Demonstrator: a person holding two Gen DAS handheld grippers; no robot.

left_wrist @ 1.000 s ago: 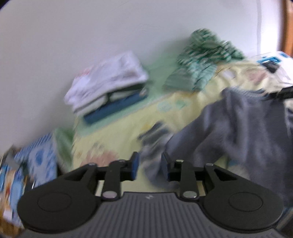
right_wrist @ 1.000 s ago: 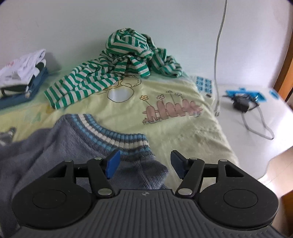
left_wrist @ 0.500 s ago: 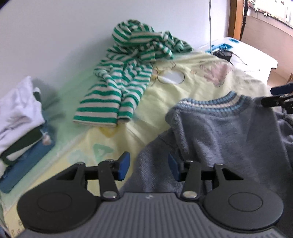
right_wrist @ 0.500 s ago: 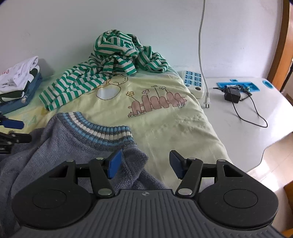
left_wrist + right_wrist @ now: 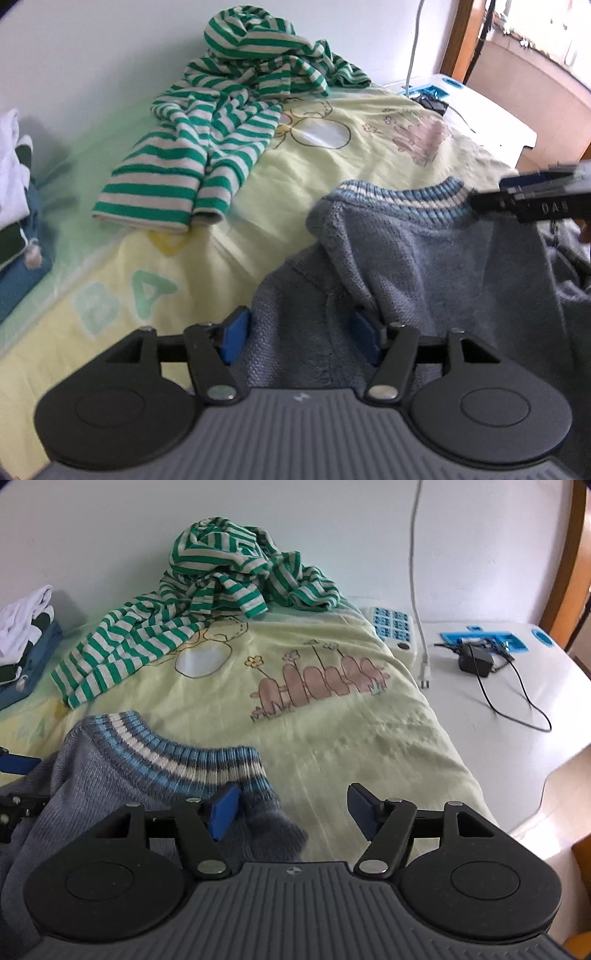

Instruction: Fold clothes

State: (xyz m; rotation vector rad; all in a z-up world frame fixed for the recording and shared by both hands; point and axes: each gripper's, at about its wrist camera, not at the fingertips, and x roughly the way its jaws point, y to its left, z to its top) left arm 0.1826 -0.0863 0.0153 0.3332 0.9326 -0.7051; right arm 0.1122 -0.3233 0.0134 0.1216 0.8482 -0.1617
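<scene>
We take the grey sweater (image 5: pixel 424 266) as our landmark; it lies bunched on the near part of the yellow blanket (image 5: pixel 332 738), its striped collar band (image 5: pixel 177 760) toward the wall. Our left gripper (image 5: pixel 301 334) sits over the sweater's left side, its jaws opening, knit between the blue pads but not pressed. Our right gripper (image 5: pixel 291 812) is at the sweater's right corner beside the collar, its jaws opening too, the left pad touching the knit and the right pad over bare blanket. Beyond the collar the blanket lies bare as far as the green striped top (image 5: pixel 207 590), heaped against the wall. Left of the sweater, a folded stack (image 5: pixel 14 206) sits at the blanket's edge. Right of it, the blanket ends at a white table (image 5: pixel 517 709) carrying a black charger (image 5: pixel 474 661).
</scene>
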